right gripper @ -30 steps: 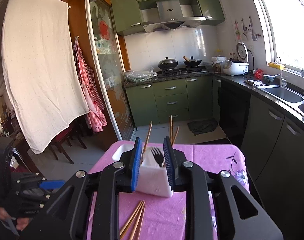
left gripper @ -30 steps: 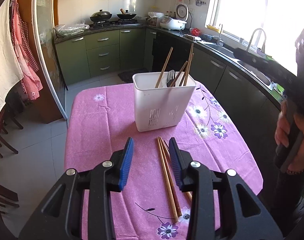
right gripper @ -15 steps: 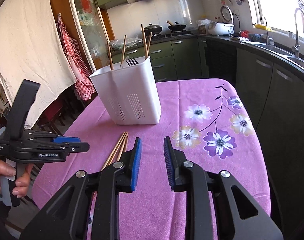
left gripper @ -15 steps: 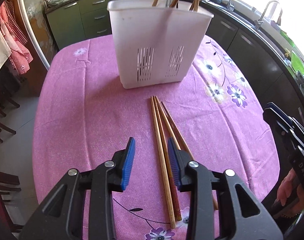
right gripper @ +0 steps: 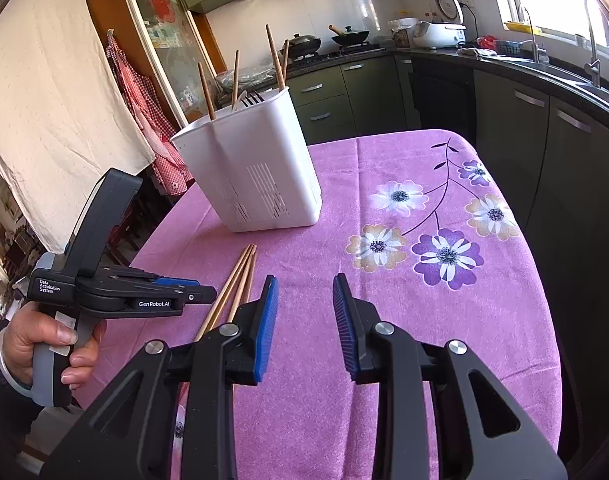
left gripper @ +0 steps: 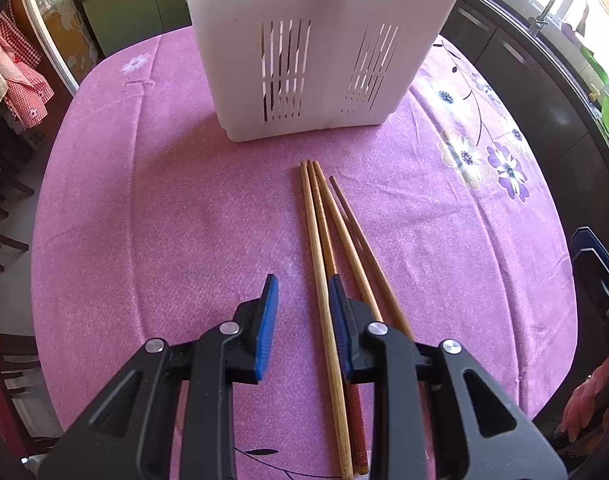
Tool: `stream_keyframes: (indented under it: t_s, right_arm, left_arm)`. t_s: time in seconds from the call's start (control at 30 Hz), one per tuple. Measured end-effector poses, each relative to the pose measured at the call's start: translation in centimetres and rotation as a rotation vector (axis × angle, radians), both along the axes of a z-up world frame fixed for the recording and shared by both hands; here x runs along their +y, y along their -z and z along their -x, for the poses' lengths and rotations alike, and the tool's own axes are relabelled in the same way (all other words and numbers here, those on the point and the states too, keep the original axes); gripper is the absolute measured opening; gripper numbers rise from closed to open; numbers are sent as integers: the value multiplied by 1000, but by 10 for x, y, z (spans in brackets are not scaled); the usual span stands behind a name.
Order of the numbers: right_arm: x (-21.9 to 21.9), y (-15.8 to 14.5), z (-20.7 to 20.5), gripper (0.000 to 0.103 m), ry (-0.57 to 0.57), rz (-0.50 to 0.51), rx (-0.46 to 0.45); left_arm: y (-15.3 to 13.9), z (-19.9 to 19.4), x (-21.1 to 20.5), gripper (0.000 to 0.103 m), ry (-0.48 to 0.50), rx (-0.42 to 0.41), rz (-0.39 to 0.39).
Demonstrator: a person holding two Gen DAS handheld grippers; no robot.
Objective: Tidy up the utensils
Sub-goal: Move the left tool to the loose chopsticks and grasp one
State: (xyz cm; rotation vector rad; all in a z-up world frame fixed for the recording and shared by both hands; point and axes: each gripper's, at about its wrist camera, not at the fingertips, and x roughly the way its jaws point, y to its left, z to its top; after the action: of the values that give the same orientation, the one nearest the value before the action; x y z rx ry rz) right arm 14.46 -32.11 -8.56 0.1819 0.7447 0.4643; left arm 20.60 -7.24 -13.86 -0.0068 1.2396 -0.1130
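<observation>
Several wooden chopsticks (left gripper: 324,240) lie side by side on the pink tablecloth, in front of a white slotted utensil holder (left gripper: 320,52). My left gripper (left gripper: 302,300) is open and low over their near ends; one chopstick runs between its jaws beside the right pad. The holder (right gripper: 252,176) holds several upright chopsticks and a fork. My right gripper (right gripper: 302,300) is open and empty over bare cloth, right of the chopsticks (right gripper: 236,284). The left gripper (right gripper: 202,294) shows at the left of the right wrist view, hand-held.
The round table (right gripper: 444,320) wears a pink flowered cloth. Green kitchen cabinets (right gripper: 344,92), a stove with pans and a sink counter (right gripper: 544,68) stand beyond it. A white sheet (right gripper: 52,92) and a red checked apron hang at the left.
My left gripper has dropped down and forward to the chopsticks, one now lying between its jaws. My right gripper has swung down from near the holder to the table's right side.
</observation>
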Motion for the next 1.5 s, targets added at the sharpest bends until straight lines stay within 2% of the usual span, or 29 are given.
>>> stream_keyframes:
  t_s: [0.67, 1.0, 1.17, 1.33, 1.5]
  right_arm:
    - [-1, 1, -1, 29, -19, -34, 22]
    - [0, 3, -2, 29, -26, -40, 34]
    - [0, 2, -2, 29, -27, -38, 34]
    - [0, 2, -3, 29, -27, -36, 33]
    - [0, 0, -3, 29, -26, -37, 30]
  left_arm:
    - [13, -25, -14, 25, -4, 17, -45]
    - [14, -28, -8, 9, -19, 13, -52]
    - [15, -26, -5, 8, -20, 6, -47]
    - [7, -14, 3, 7, -27, -15, -34]
    - [-23, 3, 12, 6, -27, -97, -27]
